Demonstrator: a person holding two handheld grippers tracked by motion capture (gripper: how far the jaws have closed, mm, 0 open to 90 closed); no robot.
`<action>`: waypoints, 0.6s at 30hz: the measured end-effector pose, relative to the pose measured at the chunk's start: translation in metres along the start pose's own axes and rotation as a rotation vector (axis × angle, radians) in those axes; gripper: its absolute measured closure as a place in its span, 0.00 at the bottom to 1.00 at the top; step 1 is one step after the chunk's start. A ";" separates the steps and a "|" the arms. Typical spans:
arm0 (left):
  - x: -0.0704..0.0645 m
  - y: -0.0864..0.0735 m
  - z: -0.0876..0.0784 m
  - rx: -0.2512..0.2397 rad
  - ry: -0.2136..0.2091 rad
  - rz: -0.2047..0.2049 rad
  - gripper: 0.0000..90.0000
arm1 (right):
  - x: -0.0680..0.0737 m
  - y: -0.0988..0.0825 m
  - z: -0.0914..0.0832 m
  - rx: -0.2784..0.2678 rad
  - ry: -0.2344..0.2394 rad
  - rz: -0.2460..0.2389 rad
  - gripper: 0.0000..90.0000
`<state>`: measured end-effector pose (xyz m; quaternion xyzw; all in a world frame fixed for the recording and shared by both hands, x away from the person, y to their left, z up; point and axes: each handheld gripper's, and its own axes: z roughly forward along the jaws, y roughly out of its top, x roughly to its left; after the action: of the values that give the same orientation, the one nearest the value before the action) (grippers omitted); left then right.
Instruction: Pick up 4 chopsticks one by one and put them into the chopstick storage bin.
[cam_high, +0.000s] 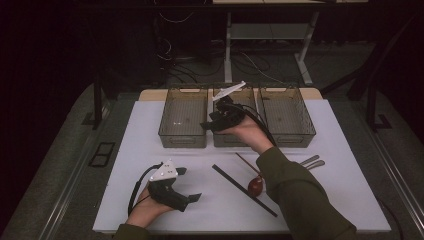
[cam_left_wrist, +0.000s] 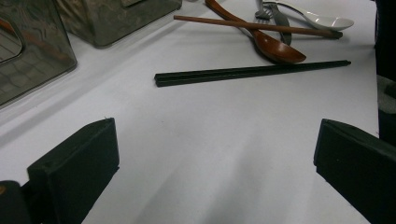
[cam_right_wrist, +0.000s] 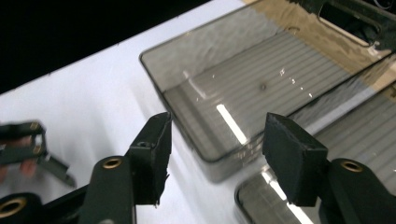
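Note:
My left gripper (cam_high: 189, 184) rests low at the table's front left, its jaws open wide over bare white tabletop (cam_left_wrist: 217, 140). Ahead of it lie a pair of black chopsticks (cam_left_wrist: 252, 72), a brown wooden spoon (cam_left_wrist: 275, 46), a wooden chopstick (cam_left_wrist: 257, 25), a fork (cam_left_wrist: 280, 16) and a pale spoon (cam_left_wrist: 322, 19). My right gripper (cam_high: 210, 124) hovers at the front of the middle bin (cam_high: 235, 137). Its jaws stand open (cam_right_wrist: 217, 135) with nothing between them, above the near corner of the left bin (cam_right_wrist: 261, 88).
Three smoky see-through bins stand side by side at the back of the white table (cam_high: 125, 150); the right bin (cam_high: 286, 117) and the left bin (cam_high: 183, 120) look empty. The utensils lie front right (cam_high: 255, 185), partly under my right sleeve (cam_high: 295, 190).

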<state>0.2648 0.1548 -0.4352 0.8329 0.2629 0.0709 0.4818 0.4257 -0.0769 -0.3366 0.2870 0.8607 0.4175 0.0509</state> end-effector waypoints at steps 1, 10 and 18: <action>0.000 0.000 0.000 0.001 0.000 0.001 0.00 | 0.000 -0.002 -0.003 0.003 0.001 -0.006 0.46; 0.000 0.000 0.000 0.006 -0.001 -0.001 0.00 | 0.003 -0.024 -0.032 0.021 0.006 -0.039 0.39; 0.000 0.000 0.000 0.008 0.001 0.000 0.00 | 0.003 -0.048 -0.055 -0.016 0.035 -0.038 0.33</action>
<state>0.2651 0.1547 -0.4355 0.8348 0.2635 0.0704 0.4782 0.3834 -0.1370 -0.3364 0.2630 0.8633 0.4282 0.0462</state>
